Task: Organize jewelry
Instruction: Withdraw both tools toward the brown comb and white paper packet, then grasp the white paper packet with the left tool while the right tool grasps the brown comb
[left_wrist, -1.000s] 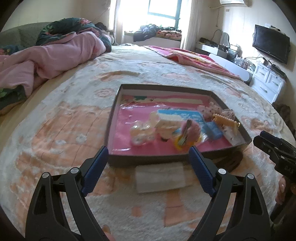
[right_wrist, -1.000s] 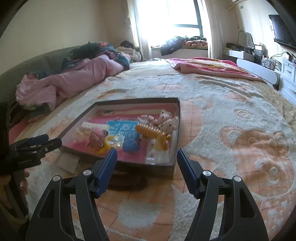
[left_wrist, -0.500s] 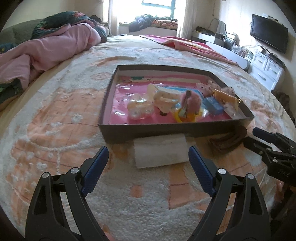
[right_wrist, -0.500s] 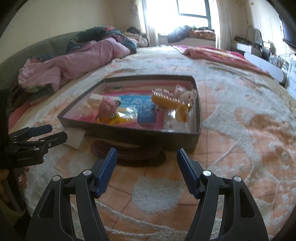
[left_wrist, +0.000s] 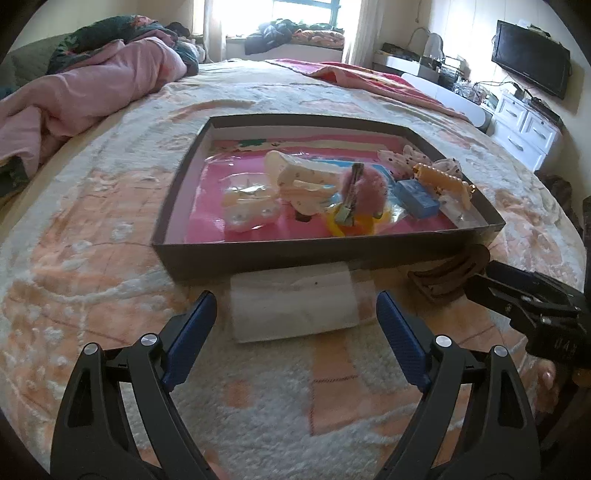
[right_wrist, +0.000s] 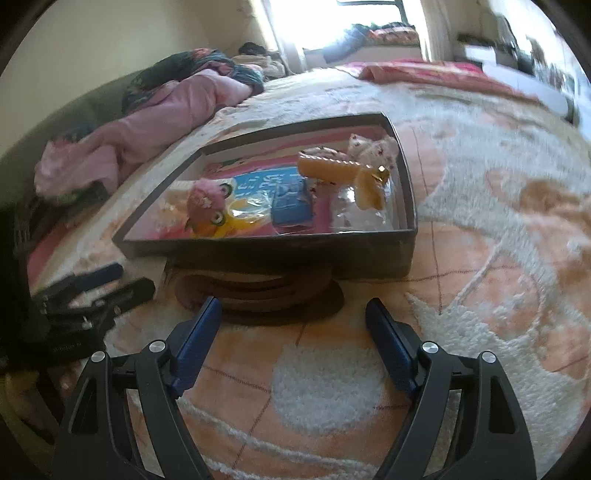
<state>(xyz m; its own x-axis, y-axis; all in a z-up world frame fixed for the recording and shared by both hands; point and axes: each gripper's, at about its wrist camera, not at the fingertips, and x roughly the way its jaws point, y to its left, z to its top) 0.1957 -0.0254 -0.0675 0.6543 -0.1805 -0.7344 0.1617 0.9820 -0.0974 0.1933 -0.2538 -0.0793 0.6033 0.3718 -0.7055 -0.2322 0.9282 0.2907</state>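
L gripper (left_wrist: 295, 314) was held open, nothing between its fingers, above a white folded packet (left_wrist: 293, 304) lying against the near wall of the dark tray (left_wrist: 258, 254). R gripper (right_wrist: 293, 321) was likewise spread wide, empty, just before a brown hair clip (right_wrist: 258, 291) on the blanket (right_wrist: 480, 221) beside the tray. Hair accessories, incl. an amber claw clip (right_wrist: 332, 168) & a pink fuzzy clip (left_wrist: 364, 186), were seen inside the tray.

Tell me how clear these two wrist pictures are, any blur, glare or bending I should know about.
Left wrist view: mostly sharp, the window is blown out white, and the fisheye bows the bed and the tray. Right wrist view: smeared by motion blur, worst at the right edge, the window glares, the tray wall curves, and the brown hair claw beneath it lies in shadow.
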